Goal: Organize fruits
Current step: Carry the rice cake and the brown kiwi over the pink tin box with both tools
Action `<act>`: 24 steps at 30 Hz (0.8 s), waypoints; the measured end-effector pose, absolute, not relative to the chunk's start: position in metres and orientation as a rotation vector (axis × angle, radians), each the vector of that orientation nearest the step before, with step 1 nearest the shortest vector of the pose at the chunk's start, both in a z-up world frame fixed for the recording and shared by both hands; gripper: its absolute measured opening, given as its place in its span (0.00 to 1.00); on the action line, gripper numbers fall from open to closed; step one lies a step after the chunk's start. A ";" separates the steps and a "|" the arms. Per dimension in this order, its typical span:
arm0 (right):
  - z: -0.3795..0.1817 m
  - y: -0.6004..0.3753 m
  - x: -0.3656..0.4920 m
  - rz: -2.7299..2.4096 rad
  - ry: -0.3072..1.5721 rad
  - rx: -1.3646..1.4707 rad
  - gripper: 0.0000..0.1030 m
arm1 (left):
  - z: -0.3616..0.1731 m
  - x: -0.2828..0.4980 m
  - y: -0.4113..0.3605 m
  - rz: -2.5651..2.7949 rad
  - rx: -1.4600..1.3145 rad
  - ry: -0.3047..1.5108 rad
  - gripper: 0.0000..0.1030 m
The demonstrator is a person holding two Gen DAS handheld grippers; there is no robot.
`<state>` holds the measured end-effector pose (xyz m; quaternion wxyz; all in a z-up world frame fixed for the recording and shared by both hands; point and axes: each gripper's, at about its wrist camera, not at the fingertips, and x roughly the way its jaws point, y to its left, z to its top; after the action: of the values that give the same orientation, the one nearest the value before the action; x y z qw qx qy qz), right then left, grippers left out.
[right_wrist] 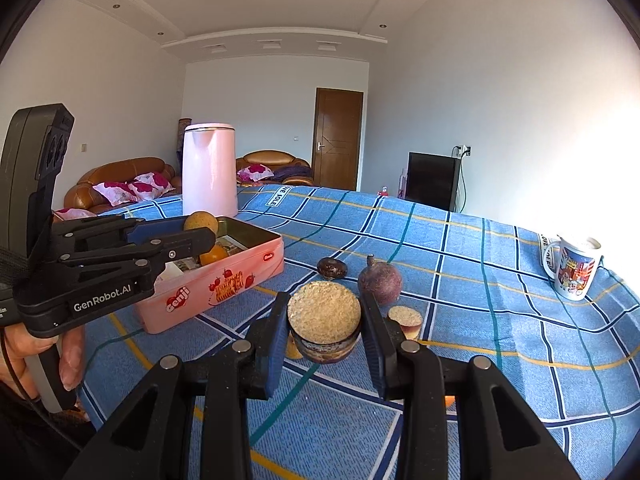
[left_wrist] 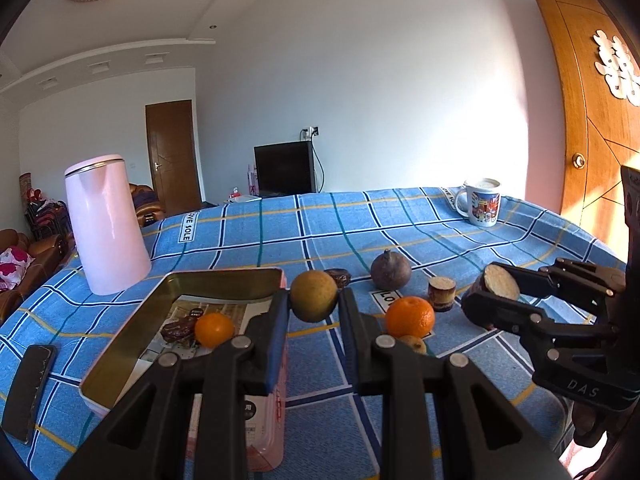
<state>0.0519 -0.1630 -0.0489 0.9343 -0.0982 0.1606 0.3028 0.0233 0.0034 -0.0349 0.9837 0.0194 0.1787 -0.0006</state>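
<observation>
A home living room: leather sofa (right_wrist: 120, 178) with floral cushions, television (right_wrist: 432, 180), wooden doors, checked tablecloth (right_wrist: 460, 240).

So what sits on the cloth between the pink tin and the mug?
In the right wrist view, a small dark fruit and a purple round fruit lie between the pink tin and the mug.

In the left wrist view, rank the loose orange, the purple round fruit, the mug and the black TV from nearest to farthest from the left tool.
1. Loose orange, just right of the left tool.
2. Purple round fruit, behind it, mid-table.
3. Mug, far right table edge.
4. Black TV, beyond the table, by the wall.
</observation>
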 end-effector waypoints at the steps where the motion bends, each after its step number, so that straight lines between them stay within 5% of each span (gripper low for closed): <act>1: -0.047 -0.160 0.053 0.624 0.329 -0.202 0.35 | -0.034 0.023 0.006 0.003 0.035 0.357 0.26; 24: -0.027 -0.031 0.071 0.835 0.341 -0.343 0.35 | -0.037 0.030 0.129 0.222 -0.114 0.428 0.26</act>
<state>0.0708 -0.0306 -0.0268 0.8859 -0.1647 0.1637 0.4016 0.0300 0.1290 -0.0369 0.9694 -0.0566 0.2120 0.1099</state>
